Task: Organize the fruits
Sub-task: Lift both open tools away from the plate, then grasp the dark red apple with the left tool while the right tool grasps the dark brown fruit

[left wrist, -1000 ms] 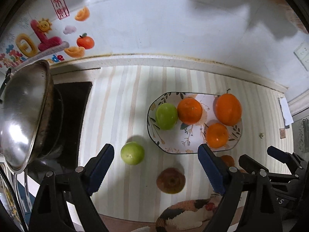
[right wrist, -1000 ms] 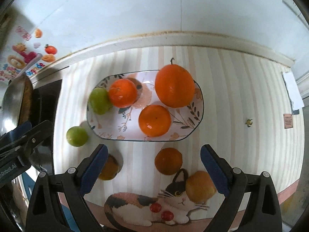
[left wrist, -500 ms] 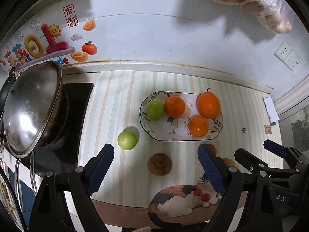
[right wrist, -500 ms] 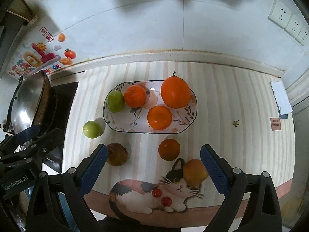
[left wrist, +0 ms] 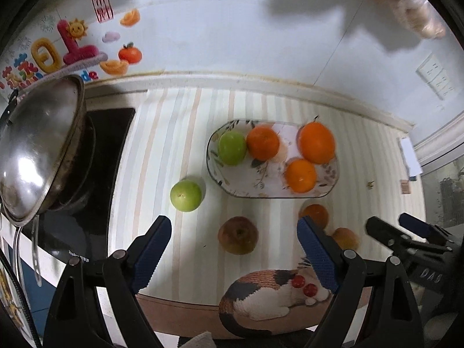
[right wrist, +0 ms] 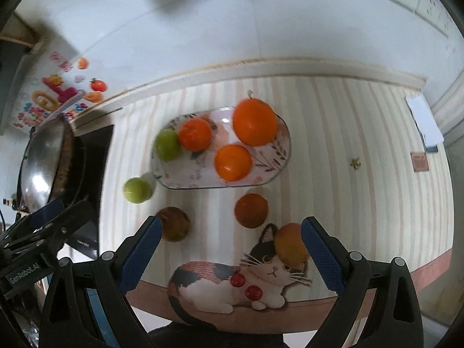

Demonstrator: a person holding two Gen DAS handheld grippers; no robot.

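Observation:
An oval floral plate (left wrist: pixel 261 187) (right wrist: pixel 269 171) holds a green apple (left wrist: pixel 232 148) (right wrist: pixel 167 145) and three oranges (left wrist: pixel 316 142) (right wrist: pixel 254 121). Loose on the striped mat lie a green apple (left wrist: pixel 186 195) (right wrist: pixel 137 190), a brownish apple (left wrist: pixel 237 235) (right wrist: pixel 174 224), a dark orange (left wrist: pixel 314 214) (right wrist: pixel 251 210) and a yellow-orange fruit (left wrist: pixel 345 238) (right wrist: pixel 291 243). My left gripper (left wrist: pixel 235 252) is open and empty above the brownish apple. My right gripper (right wrist: pixel 229 252) is open and empty above the mat's front; it also shows in the left wrist view (left wrist: pixel 406 237).
A steel wok (left wrist: pixel 40 150) (right wrist: pixel 43 162) sits on a black cooktop (left wrist: pixel 107 150) at the left. The mat's front edge carries a cat picture (left wrist: pixel 272 293) (right wrist: pixel 232 284). A tiled wall with stickers (left wrist: pixel 58 52) runs behind. A paper note (right wrist: pixel 423 121) lies at the right.
Both grippers have pulled back and up from the plate over the last second, so more of the mat's front edge shows. No fruit has moved.

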